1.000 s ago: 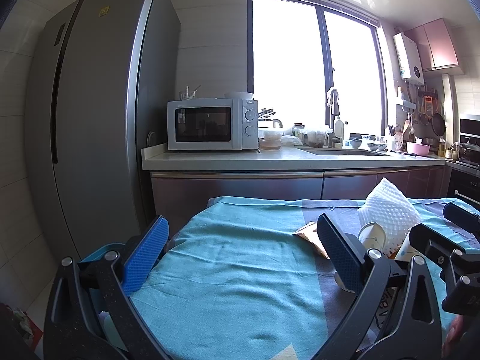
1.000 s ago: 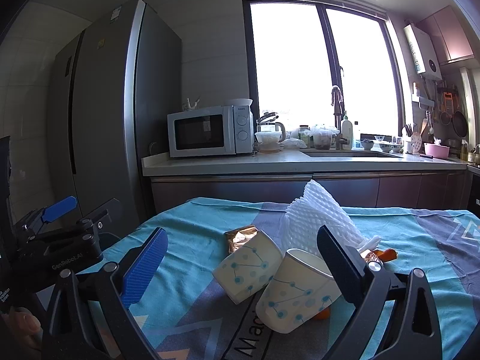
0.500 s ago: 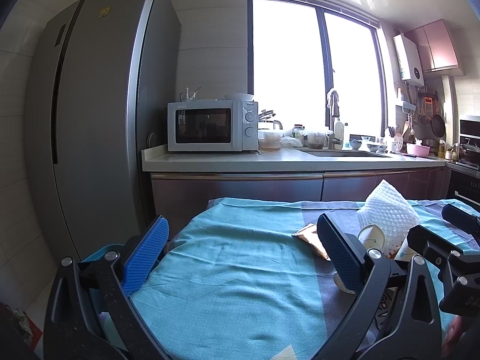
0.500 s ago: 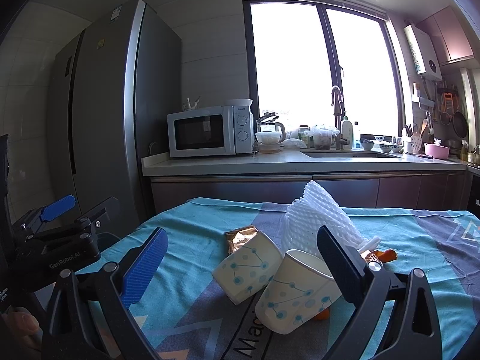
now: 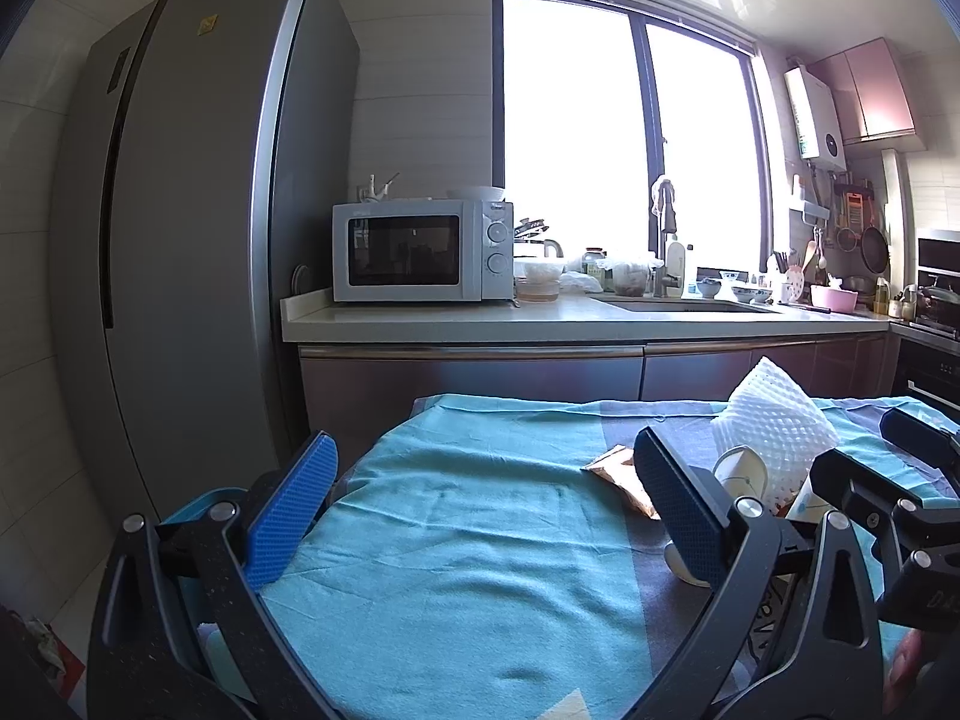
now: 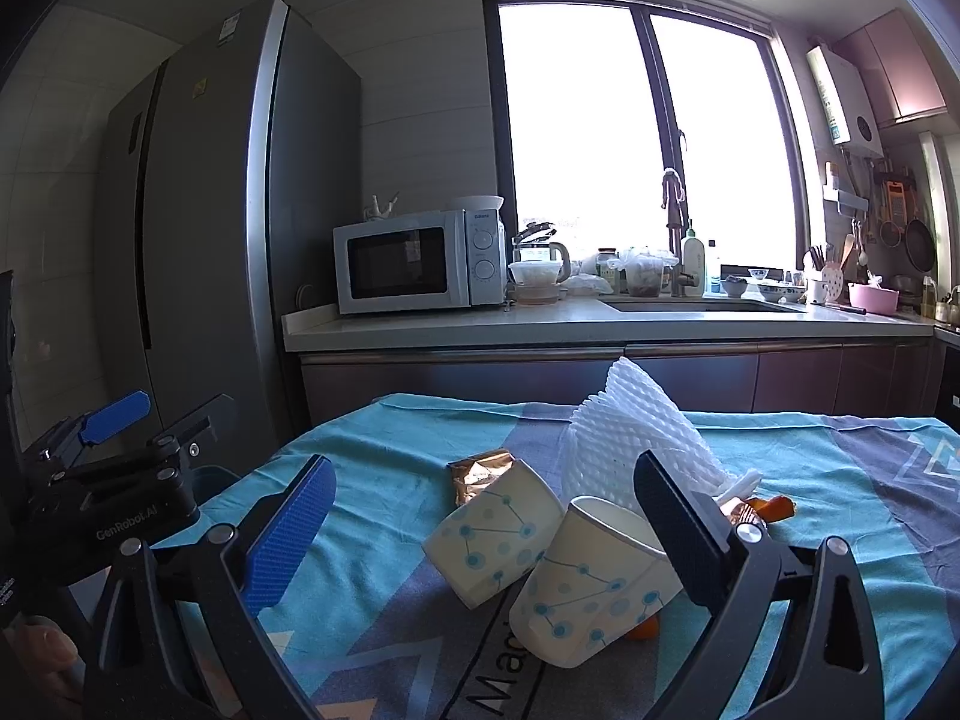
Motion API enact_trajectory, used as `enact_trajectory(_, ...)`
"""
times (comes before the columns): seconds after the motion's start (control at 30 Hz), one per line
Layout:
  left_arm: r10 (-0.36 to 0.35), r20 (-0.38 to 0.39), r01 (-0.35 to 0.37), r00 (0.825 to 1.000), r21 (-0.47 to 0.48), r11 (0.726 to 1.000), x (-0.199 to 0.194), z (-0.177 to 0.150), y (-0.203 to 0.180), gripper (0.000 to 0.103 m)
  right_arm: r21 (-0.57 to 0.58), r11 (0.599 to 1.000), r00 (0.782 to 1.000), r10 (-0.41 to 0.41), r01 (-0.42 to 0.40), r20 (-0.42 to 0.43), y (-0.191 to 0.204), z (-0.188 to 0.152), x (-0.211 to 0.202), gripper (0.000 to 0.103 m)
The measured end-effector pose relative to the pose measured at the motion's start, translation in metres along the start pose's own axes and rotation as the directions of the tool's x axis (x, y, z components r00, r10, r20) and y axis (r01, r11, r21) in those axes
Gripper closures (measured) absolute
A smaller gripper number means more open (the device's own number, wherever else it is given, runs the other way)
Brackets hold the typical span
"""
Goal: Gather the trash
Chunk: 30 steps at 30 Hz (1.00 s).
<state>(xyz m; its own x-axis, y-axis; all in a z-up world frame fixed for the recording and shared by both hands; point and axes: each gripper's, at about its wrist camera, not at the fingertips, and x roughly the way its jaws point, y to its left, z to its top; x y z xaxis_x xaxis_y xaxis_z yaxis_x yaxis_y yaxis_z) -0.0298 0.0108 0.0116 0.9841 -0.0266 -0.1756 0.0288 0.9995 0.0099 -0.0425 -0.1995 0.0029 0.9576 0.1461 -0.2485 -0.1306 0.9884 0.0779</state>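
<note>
Trash lies on a table with a teal cloth [image 6: 384, 480]: two tipped paper cups with blue dots, one on the left [image 6: 492, 531] and one on the right [image 6: 591, 594], a white foam net [image 6: 636, 444], a gold wrapper [image 6: 480, 471] and orange scraps [image 6: 774, 505]. My right gripper [image 6: 483, 531] is open and empty, just short of the cups. My left gripper [image 5: 486, 507] is open and empty over bare cloth [image 5: 456, 540]; the wrapper [image 5: 621, 471], a cup [image 5: 741, 471] and the net [image 5: 774, 426] lie to its right.
A blue bin [image 5: 198, 501] stands below the table's left edge. A grey fridge [image 6: 240, 210] stands at the left. A counter [image 6: 600, 321] with a microwave [image 6: 414, 261] and sink runs behind the table.
</note>
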Motion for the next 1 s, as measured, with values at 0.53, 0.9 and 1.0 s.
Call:
enact_trajectory(0.53, -0.038, -0.043, 0.038, 0.998, 0.009, 0.999, 0.012, -0.006, -0.007, 0.005, 0.023, 1.000, 1.000, -0.003, 0.004, -0.016, -0.010, -0.003, 0.004, 0.007)
enact_trajectory(0.9, -0.244, -0.207, 0.262, 0.947, 0.063, 0.963, 0.056, -0.020, -0.046, 0.005, 0.135, 0.988, 0.992, -0.055, 0.070, -0.111, -0.058, -0.019, 0.014, 0.007)
enact_trajectory(1.0, -0.307, -0.263, 0.338, 0.914, 0.079, 0.938, 0.073, -0.027, -0.064, 0.005, 0.134, 0.989, 0.992, -0.042, 0.058, -0.122, -0.066, -0.019, 0.016, 0.007)
